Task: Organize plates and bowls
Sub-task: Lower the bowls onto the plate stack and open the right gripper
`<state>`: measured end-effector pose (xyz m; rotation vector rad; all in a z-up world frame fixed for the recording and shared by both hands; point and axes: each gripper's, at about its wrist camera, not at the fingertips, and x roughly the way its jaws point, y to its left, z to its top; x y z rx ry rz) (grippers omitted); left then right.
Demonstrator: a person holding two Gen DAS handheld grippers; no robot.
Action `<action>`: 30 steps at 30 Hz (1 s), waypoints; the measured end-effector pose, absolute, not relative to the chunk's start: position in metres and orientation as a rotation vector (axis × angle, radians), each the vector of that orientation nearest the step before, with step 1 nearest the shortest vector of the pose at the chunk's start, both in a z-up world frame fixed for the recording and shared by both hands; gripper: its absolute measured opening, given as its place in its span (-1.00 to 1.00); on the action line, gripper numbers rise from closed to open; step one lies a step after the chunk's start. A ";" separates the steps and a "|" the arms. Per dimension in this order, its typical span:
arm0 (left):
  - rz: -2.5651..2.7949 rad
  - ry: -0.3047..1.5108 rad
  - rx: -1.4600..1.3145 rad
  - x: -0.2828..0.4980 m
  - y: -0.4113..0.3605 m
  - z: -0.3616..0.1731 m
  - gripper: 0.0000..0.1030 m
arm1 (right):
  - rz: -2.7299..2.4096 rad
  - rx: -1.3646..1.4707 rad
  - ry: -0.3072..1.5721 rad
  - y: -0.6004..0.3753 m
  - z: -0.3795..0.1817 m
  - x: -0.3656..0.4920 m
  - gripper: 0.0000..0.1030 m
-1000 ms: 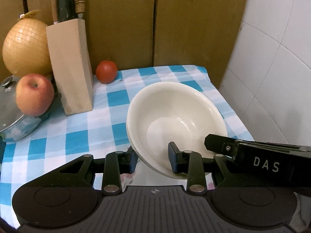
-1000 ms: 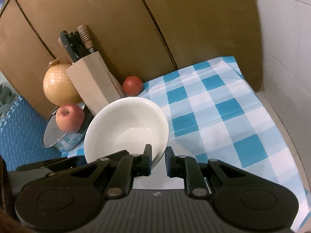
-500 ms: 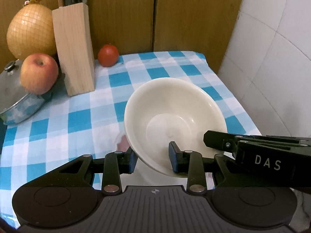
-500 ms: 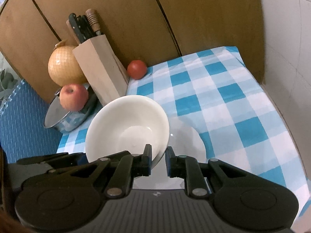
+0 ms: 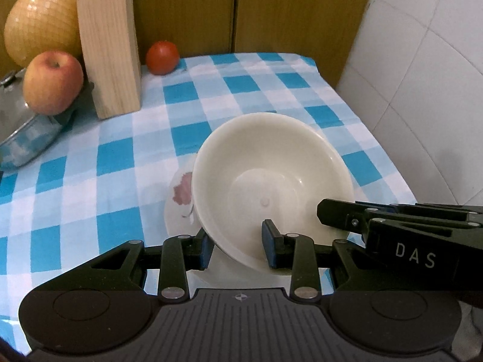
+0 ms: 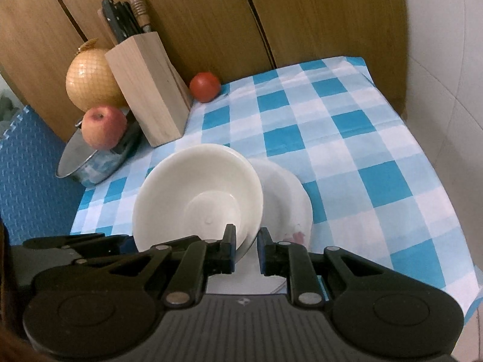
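Note:
A cream bowl (image 5: 271,181) is held tilted above a white plate (image 5: 178,199) with a pink flower print; the plate lies on the blue-checked cloth. My left gripper (image 5: 237,249) is shut on the bowl's near rim, one finger inside and one outside. My right gripper (image 6: 245,249) is shut on the bowl's (image 6: 196,193) right rim. The plate also shows in the right wrist view (image 6: 286,202), beside and under the bowl. The right gripper's body (image 5: 407,235) shows at the right of the left wrist view.
A wooden knife block (image 6: 148,87), a tomato (image 6: 205,86), an apple (image 6: 104,126) on a steel pot lid (image 6: 90,160) and a netted pomelo (image 6: 90,81) stand at the back left. Wooden cabinet doors behind, tiled wall (image 5: 422,60) on the right.
Both grippers have pulled the bowl back and raised it. The flowered plate under it has come into view.

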<state>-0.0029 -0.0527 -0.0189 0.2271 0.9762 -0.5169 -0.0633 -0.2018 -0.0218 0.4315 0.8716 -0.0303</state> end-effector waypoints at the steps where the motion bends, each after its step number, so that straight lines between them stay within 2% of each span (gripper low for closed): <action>1: -0.515 0.980 0.229 -0.002 -0.053 -0.020 -0.22 | -0.033 0.428 0.876 -0.201 -0.023 -0.063 -0.68; 20: -0.490 1.016 0.238 0.005 -0.055 -0.032 -0.20 | -0.051 0.437 0.904 -0.202 -0.030 -0.056 -0.62; 26: -0.483 1.009 0.242 0.003 -0.054 -0.031 -0.12 | -0.071 0.440 0.871 -0.206 -0.025 -0.059 -0.59; 30: -0.476 0.994 0.233 0.002 -0.050 -0.026 0.00 | -0.076 0.442 0.850 -0.207 -0.019 -0.063 -0.57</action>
